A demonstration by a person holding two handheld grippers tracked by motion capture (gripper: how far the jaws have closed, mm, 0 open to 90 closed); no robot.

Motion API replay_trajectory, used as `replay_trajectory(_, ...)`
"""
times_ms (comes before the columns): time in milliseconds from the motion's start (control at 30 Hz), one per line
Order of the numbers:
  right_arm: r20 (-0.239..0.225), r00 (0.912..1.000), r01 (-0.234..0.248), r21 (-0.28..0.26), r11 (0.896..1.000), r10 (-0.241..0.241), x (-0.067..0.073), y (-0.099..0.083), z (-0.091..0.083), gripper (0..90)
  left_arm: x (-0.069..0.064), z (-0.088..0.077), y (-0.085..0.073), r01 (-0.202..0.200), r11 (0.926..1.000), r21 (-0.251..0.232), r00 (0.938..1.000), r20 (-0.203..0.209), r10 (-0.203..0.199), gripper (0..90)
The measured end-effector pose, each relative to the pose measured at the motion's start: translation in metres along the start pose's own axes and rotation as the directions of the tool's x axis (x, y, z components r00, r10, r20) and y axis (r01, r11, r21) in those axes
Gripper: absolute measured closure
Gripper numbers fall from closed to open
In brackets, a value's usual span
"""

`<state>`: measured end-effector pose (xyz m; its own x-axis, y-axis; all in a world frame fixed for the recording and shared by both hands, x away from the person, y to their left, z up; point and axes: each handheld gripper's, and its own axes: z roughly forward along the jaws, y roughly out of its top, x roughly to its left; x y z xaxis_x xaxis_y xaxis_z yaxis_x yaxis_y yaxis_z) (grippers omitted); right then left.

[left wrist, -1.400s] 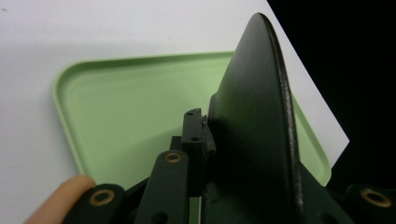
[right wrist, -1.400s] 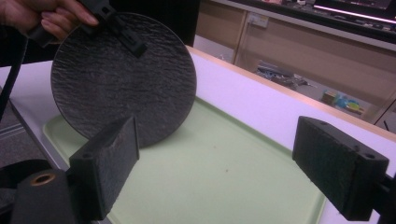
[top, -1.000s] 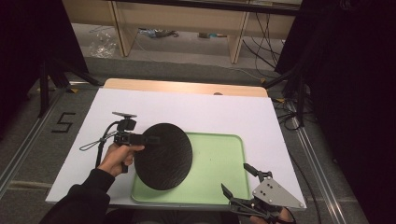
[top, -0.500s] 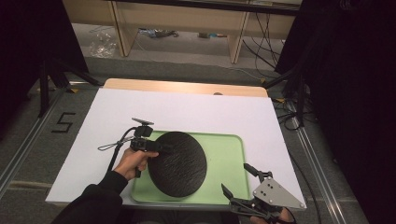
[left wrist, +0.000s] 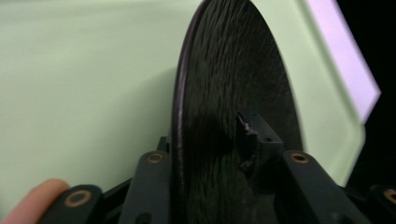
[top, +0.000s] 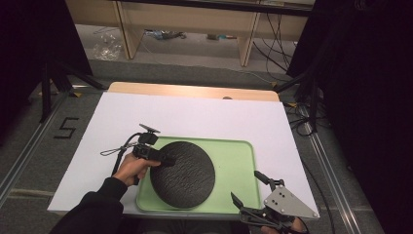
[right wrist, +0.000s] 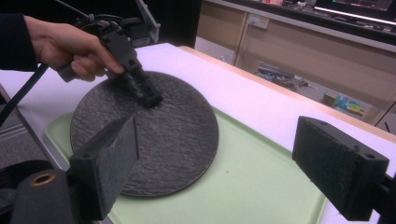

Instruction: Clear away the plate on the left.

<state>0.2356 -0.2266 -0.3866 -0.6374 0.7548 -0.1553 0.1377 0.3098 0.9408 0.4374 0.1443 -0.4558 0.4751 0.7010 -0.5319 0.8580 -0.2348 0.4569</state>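
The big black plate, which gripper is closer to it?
Left. The left gripper is clamped on the black plate at its near-left edge, over the green tray. The right gripper sits off past the tray's near-right corner, jaws open, touching nothing.

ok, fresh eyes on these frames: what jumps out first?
The round black textured plate, sitting over the left part of the pale green tray near the table's front edge. The left tongs are clamped on the plate's left rim, one jaw on top and one beneath. The right tongs hover open off the tray's front right corner, holding nothing.
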Motion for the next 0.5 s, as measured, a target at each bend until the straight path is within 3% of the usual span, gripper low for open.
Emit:
replay_trajectory(67,0.0,1.0,0.0,0.0,1.0,0.0,-0.0001,0.0,-0.0001,15.4,0.0037,-0.0035,-0.0004,-0.007,1.0,0.003,1.0,-0.007,0.007,66.5)
replay_trajectory(100,0.0,1.0,0.001,0.0,1.0,-0.001,-0.0002,-0.0001,-0.0001,15.4,0.0068,-0.0059,-0.0024,0.02,0.9998,-0.009,0.9998,0.003,-0.02,67.0)
replay_trajectory(133,-0.002,1.0,0.001,0.0,1.0,-0.001,-0.0002,-0.0001,0.0003,15.4,0.0086,-0.0068,-0.0032,0.008,0.9999,0.007,1.0,0.002,-0.008,66.9)
replay_trajectory(200,0.002,1.0,-0.002,0.0,1.0,0.002,0.0004,-0.0001,0.0008,15.4,0.0085,-0.005,-0.0028,-0.003,0.9999,0.017,0.9999,-0.012,0.003,65.4)
replay_trajectory(267,-0.006,0.9999,-0.008,0.01,1.0,0.008,0.001,0.0001,0.0001,15.4,0.0065,-0.0032,-0.0029,0.016,0.9998,0.01,0.9997,-0.02,-0.016,62.9)
replay_trajectory(300,-0.007,0.9999,-0.009,0.008,1.0,0.01,0.001,0.0001,-0.0005,15.4,0.0092,-0.0044,-0.0031,-0.029,0.9981,0.055,0.9989,-0.036,0.031,61.9)
replay_trajectory(433,-0.007,0.9999,-0.01,0.009,1.0,0.01,0.0006,-0.0001,-0.0007,15.4,0.007,-0.0059,-0.0043,-0.031,0.9973,0.066,0.9984,-0.046,0.034,59.9)
replay_trajectory(467,-0.009,0.9999,-0.01,0.009,1.0,0.01,0.0008,-0.0001,-0.0008,15.4,0.0051,-0.0068,-0.0039,-0.06,0.994,0.092,0.9926,-0.1,0.069,58.6)
replay_trajectory(500,-0.008,0.9999,-0.01,0.01,1.0,0.01,0.0007,0.0,-0.0009,15.4,0.0048,-0.0066,-0.0041,-0.064,0.9919,0.11,0.9914,-0.106,0.076,57.4)
